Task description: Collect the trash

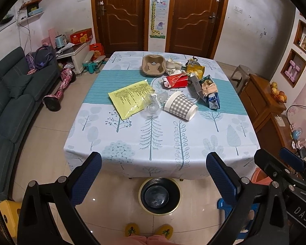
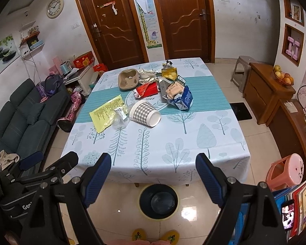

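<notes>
Two tools hang side by side above the near edge of the table, both spread wide and holding nothing: the left tool [image 1: 153, 163] has its blue-padded fingers well apart, and the right tool [image 2: 153, 163] is just as open, each one showing at the edge of the other's view. Directly below them, on the tiled floor just in front of the table [image 1: 165, 143], stands a round dark bin [image 1: 159, 196] with a pale rim, and as far as I can see from here it holds nothing. So I'd judge the job is only at its start: nothing is gripped, and the first reach is yet to be made. All the rubbish sits near the middle and far half of the table, well apart from the tools. Nearest is a grey checked paper cup [image 1: 181, 106] lying on its side, mouth toward the person; just beside it to the left are a clear plastic cup [image 1: 152, 107], also tipped over, and a yellow printed sheet [image 1: 130, 98] lying flat under it. Behind those is a heap: a red wrapper [image 1: 176, 81], a crushed blue and white carton [image 1: 213, 100], a yellow snack bag [image 1: 194, 68], some crumpled pale paper [image 1: 173, 65] and a brown pulp cup tray [image 1: 153, 64]. The next move, I'd say, calls for reaching forward over the cloth to the checked cup, closing across its soft wall without crushing it, then carrying it back to drop in the bin.
</notes>
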Demonstrator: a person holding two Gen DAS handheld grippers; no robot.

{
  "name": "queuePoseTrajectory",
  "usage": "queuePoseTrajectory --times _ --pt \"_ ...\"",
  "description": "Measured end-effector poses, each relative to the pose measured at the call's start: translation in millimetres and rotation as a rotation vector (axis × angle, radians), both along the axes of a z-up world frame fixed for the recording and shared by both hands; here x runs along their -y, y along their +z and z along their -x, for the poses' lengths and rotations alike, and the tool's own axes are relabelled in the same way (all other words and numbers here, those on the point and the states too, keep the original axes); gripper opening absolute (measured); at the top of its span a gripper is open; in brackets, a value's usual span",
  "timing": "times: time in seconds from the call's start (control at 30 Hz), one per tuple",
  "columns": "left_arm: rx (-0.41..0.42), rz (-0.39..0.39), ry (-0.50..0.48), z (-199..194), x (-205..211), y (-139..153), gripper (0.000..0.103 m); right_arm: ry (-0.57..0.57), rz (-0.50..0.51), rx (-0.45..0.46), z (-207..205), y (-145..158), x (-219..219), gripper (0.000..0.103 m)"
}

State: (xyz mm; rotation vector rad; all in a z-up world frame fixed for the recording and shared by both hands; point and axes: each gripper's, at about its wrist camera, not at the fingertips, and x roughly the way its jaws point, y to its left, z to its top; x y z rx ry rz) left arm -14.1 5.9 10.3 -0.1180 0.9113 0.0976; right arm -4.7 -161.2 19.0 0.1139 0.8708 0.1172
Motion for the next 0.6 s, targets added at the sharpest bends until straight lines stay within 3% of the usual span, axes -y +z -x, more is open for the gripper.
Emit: queuePoseTrajectory --times 0.6 --pt "0.005 -0.009 0.007 6.5 -7.1 -0.3 0.101 0.004 -0.004 0.000 1.4 -0.6 -5.2 0.083"
